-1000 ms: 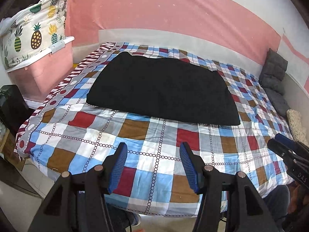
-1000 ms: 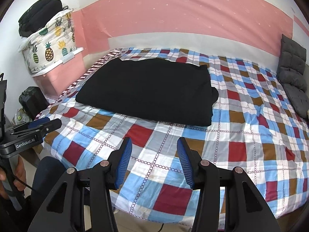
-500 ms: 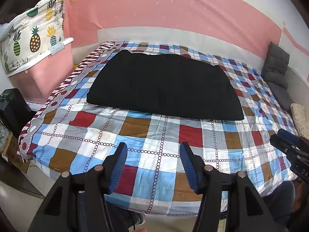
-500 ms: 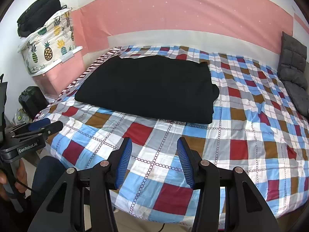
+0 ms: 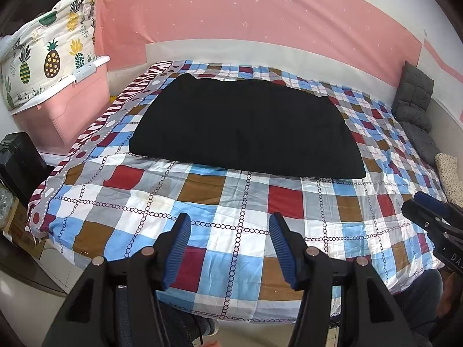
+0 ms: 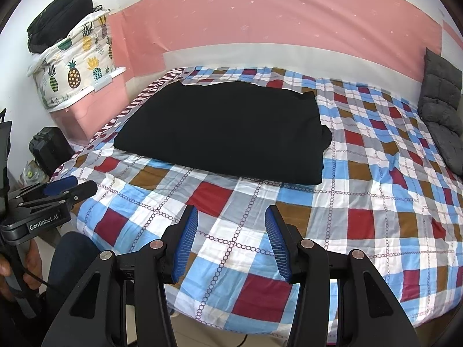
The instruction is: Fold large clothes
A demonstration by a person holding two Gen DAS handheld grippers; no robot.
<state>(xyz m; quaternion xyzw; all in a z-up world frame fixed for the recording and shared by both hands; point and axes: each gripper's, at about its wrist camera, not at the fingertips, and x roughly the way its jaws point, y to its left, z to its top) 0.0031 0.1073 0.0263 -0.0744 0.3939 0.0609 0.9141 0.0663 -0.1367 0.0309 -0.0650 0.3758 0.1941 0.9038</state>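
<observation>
A black garment (image 5: pixel 246 127) lies folded into a flat rectangle on the checked bedspread (image 5: pixel 231 202); it also shows in the right wrist view (image 6: pixel 225 127). My left gripper (image 5: pixel 230 225) is open and empty, held above the bed's near edge, well short of the garment. My right gripper (image 6: pixel 231 219) is open and empty too, above the near part of the bed. Each gripper shows in the other's view: the right one at the right edge (image 5: pixel 434 219), the left one at the left edge (image 6: pixel 55 193).
A pink storage box (image 5: pixel 63 107) with a pineapple-print bag (image 5: pixel 49 57) stands left of the bed. A black bag (image 6: pixel 58 26) sits on top. Grey cushions (image 6: pixel 442 110) lie along the bed's right side. A black case (image 6: pixel 49 150) is on the floor at left.
Both grippers drifted slightly, the views shifting a little; the garment stays in place. Both jaws remain open.
</observation>
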